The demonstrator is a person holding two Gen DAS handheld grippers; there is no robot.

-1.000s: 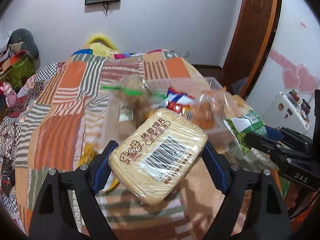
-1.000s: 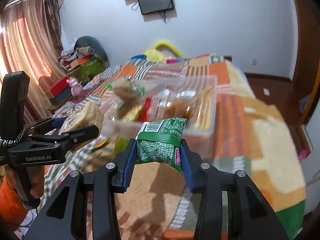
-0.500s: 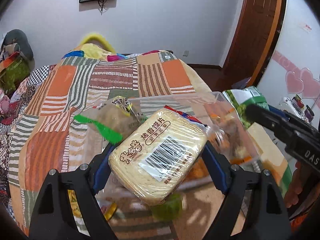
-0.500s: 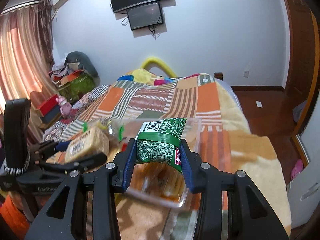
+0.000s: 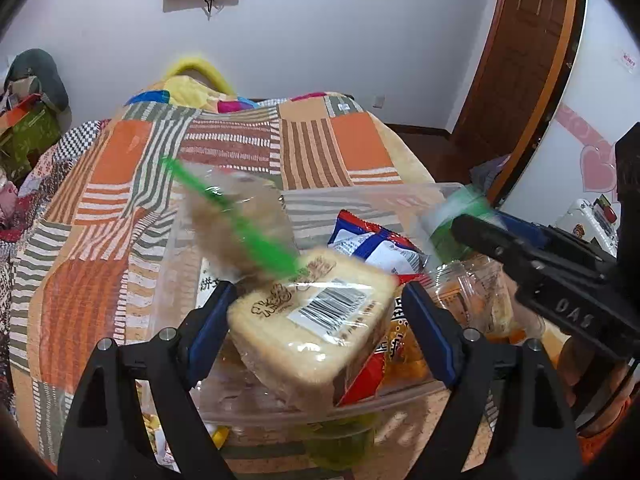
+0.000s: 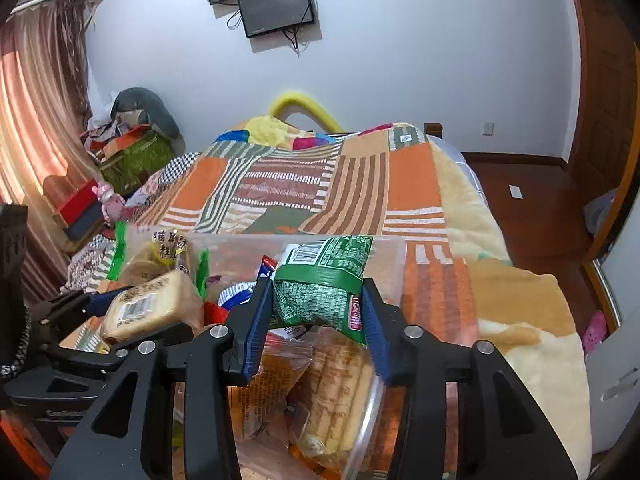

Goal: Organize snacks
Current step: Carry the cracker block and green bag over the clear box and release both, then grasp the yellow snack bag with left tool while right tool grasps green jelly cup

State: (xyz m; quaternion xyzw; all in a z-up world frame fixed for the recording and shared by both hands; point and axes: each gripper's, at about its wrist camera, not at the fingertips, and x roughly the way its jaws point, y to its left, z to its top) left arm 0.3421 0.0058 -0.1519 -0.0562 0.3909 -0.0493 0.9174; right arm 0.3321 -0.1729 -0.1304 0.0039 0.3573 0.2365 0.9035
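Note:
My left gripper point(image 5: 316, 312) has its jaws spread wider than the pale wrapped bread pack point(image 5: 312, 324), which tips down over the clear plastic bin point(image 5: 400, 398). The pack also shows in the right wrist view point(image 6: 148, 310). My right gripper point(image 6: 318, 308) is shut on a green snack bag point(image 6: 320, 280) and holds it above the bin point(image 6: 384, 248). The right gripper also shows at the right of the left wrist view point(image 5: 560, 280). Inside the bin lie a blue-white-red packet point(image 5: 372, 246), a bag with a green stripe point(image 5: 240, 220) and orange biscuit packs point(image 6: 336, 392).
The bin sits on a bed with an orange striped patchwork blanket point(image 6: 304, 184). Loose yellow and green wrappers point(image 5: 340, 440) lie in front of the bin. Cluttered boxes and bags point(image 6: 128, 148) stand at the left; a wooden door point(image 5: 532, 60) is at the right.
My left gripper has opened and the bread pack has tipped down from it into the bin. Both grippers have moved over the bin. The right gripper still holds the green bag.

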